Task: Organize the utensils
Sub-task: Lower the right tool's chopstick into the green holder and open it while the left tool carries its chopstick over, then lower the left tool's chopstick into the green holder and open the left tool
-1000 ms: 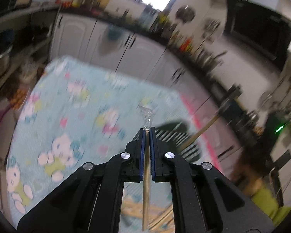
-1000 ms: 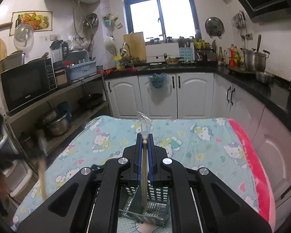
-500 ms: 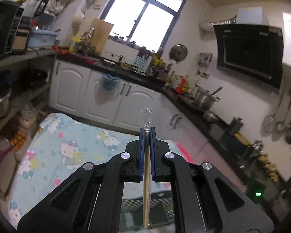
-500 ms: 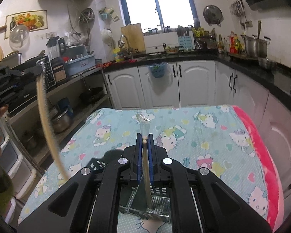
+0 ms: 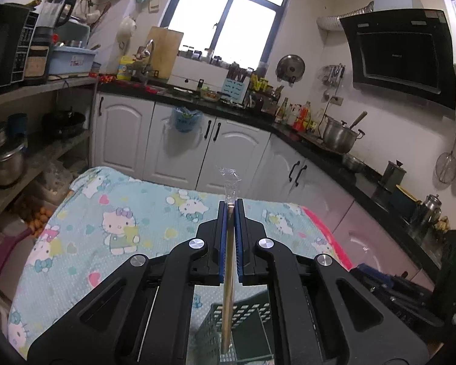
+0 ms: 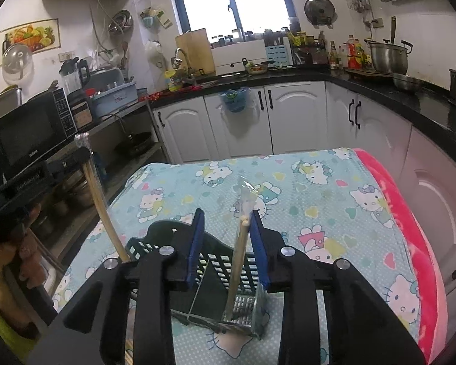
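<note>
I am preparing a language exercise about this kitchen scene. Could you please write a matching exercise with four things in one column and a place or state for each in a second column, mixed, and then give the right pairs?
Column one:
1. left gripper
2. right gripper
3. black utensil basket
4. steel pot

Column two:
A. on the black counter by the wall
B. jaws opening, wrapped chopsticks loose between them
C. clamped on a wrapped pair of chopsticks
D. on the cartoon-cat tablecloth

Pairs: 1-C, 2-B, 3-D, 4-A
</note>
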The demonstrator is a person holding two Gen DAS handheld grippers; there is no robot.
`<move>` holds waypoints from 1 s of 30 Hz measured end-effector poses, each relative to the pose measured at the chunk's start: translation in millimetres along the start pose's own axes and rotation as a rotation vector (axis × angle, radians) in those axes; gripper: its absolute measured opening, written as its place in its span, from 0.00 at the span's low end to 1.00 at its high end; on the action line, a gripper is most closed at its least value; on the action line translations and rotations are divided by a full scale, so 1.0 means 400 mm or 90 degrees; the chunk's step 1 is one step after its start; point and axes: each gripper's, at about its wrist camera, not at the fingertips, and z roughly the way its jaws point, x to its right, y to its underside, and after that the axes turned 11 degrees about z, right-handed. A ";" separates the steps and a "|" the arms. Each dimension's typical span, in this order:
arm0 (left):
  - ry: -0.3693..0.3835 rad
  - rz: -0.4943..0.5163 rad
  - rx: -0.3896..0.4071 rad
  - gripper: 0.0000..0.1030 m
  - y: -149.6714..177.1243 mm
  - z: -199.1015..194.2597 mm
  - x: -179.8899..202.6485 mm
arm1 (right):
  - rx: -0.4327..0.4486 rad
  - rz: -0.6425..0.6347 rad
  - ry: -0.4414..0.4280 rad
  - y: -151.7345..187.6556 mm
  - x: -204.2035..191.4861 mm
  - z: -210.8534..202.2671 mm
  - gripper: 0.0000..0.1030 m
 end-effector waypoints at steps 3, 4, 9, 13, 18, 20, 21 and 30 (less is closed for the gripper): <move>0.008 0.000 -0.011 0.02 0.009 -0.005 -0.002 | 0.004 0.004 0.004 0.003 0.004 -0.015 0.39; 0.009 0.000 -0.015 0.03 0.012 -0.007 -0.003 | 0.006 0.005 0.005 0.003 0.005 -0.022 0.43; 0.017 -0.010 -0.033 0.33 0.022 -0.033 -0.010 | 0.017 0.003 0.018 0.009 0.008 -0.061 0.51; 0.028 -0.020 -0.039 0.50 0.027 -0.071 -0.017 | 0.027 0.001 0.029 0.015 0.013 -0.099 0.57; 0.027 -0.042 -0.040 0.71 0.035 -0.135 -0.029 | 0.039 -0.009 0.038 0.026 0.012 -0.152 0.62; 0.027 -0.052 -0.042 0.80 0.041 -0.156 -0.036 | 0.043 -0.015 0.039 0.033 0.008 -0.175 0.64; 0.026 -0.057 -0.043 0.83 0.045 -0.170 -0.039 | 0.044 -0.018 0.039 0.035 0.006 -0.185 0.65; 0.019 -0.064 -0.066 0.90 0.100 -0.258 -0.040 | 0.039 -0.053 0.040 0.088 -0.015 -0.267 0.69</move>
